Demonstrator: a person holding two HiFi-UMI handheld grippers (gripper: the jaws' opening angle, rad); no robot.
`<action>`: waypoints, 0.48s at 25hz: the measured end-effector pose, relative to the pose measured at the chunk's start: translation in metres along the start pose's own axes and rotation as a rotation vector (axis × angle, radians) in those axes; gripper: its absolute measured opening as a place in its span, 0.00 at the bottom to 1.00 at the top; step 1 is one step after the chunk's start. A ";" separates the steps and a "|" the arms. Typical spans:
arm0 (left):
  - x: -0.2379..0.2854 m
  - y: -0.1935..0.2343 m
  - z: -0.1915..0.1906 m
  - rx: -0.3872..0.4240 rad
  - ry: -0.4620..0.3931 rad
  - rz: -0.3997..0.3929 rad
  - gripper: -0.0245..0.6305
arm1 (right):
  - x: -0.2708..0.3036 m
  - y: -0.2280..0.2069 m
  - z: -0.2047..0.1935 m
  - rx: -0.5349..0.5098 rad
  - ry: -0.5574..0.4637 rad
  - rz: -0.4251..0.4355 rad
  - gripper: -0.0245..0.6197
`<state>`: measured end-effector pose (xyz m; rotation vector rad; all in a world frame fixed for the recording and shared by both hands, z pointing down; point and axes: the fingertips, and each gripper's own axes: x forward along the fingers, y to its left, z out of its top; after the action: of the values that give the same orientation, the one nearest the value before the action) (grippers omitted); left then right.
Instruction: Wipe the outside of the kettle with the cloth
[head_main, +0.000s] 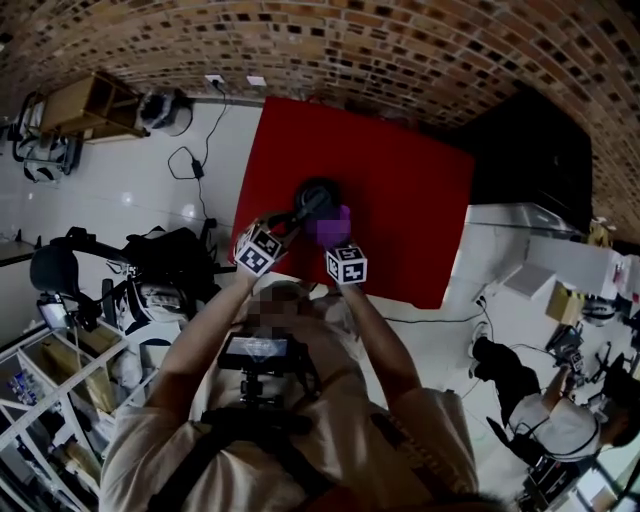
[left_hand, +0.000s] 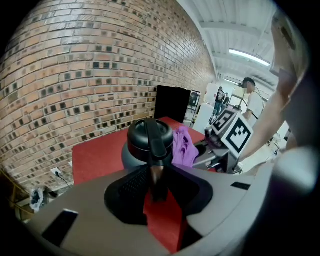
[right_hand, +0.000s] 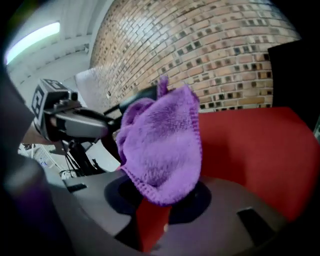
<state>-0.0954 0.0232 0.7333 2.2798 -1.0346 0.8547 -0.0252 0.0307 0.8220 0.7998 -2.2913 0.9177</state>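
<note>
A dark kettle (head_main: 316, 196) stands on the red mat (head_main: 400, 210). In the left gripper view its lid and body (left_hand: 142, 140) sit just beyond the jaws. The black handle (left_hand: 156, 142) runs back into my left gripper (left_hand: 156, 180), which is shut on the handle's end. My right gripper (right_hand: 157, 197) is shut on a purple cloth (right_hand: 162, 142) that bunches upward and hides most of the kettle in the right gripper view. The cloth (left_hand: 183, 145) rests against the kettle's right side. In the head view the cloth (head_main: 330, 226) lies between the two marker cubes.
The red mat (right_hand: 260, 145) spreads out to the right, and a brick wall (left_hand: 75, 85) rises behind it. A black cabinet (left_hand: 172, 104) stands at the mat's far corner. People (left_hand: 250, 100) stand farther back. Bags, shelves and cables (head_main: 190, 160) lie on the white floor around the mat.
</note>
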 end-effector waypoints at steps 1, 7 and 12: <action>0.000 -0.001 0.000 -0.001 0.003 0.000 0.20 | 0.013 -0.002 -0.013 0.029 0.034 -0.003 0.23; 0.003 0.001 0.003 -0.004 0.000 -0.009 0.20 | 0.078 -0.016 -0.076 0.236 0.322 -0.008 0.22; 0.001 -0.004 -0.002 -0.012 -0.004 -0.018 0.20 | 0.043 0.002 -0.082 0.311 0.373 0.117 0.22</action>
<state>-0.0920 0.0267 0.7352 2.2788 -1.0164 0.8347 -0.0349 0.0790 0.9012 0.5617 -1.9109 1.3735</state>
